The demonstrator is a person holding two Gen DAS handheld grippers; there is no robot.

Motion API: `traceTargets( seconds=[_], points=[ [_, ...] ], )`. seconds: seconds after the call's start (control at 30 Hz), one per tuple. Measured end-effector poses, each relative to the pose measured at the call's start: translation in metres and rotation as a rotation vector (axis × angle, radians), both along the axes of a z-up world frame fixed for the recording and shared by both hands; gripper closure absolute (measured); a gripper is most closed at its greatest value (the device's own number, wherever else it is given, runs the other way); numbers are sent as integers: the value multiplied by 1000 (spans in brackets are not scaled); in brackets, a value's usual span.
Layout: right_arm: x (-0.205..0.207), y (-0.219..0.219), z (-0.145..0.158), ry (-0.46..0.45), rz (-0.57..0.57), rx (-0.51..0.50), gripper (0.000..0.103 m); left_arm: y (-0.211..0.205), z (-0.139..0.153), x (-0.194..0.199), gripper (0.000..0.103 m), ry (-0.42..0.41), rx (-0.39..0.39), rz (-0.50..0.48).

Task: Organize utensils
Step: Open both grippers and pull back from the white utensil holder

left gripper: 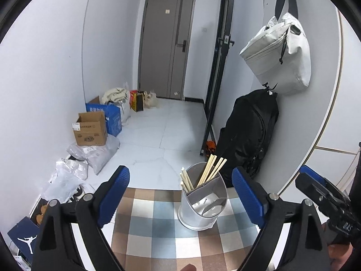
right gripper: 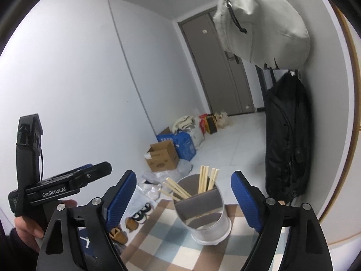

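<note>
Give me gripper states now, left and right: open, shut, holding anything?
Left gripper: jaws open, holding nothing; the utensil holder sits ahead of them on the checked cloth.
Right gripper: jaws open, holding nothing.

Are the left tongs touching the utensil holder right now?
Apart. The left wrist view shows the left tongs open, checkered cloth visible between each pad and the utensil holder.
</note>
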State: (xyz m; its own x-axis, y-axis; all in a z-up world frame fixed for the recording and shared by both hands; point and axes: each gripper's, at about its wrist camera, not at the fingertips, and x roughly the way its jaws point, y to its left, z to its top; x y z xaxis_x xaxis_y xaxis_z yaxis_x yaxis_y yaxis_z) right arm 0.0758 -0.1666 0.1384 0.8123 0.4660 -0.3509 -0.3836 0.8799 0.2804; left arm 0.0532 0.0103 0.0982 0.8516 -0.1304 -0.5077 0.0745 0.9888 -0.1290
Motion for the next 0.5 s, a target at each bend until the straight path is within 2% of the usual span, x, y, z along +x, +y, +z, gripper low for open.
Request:
traceTargets(
  seconds=[0.1,0.2,0.3,0.5],
  points=[
    [-13,3,-3,-16,-3,-15,8,-2,-2,-14,12,-26,21,-17],
    [-26,7,-4,-44,7,-49,5,-2,-4,-26,3,-43,18,-22],
    [-38,8,-7,-69,10,-57,3,2,-5,-37,3,-64,3,-15],
    [-56,9,-19,-110,-7,-67,0,2,-10,-57,2,-120,31,14]
  ],
)
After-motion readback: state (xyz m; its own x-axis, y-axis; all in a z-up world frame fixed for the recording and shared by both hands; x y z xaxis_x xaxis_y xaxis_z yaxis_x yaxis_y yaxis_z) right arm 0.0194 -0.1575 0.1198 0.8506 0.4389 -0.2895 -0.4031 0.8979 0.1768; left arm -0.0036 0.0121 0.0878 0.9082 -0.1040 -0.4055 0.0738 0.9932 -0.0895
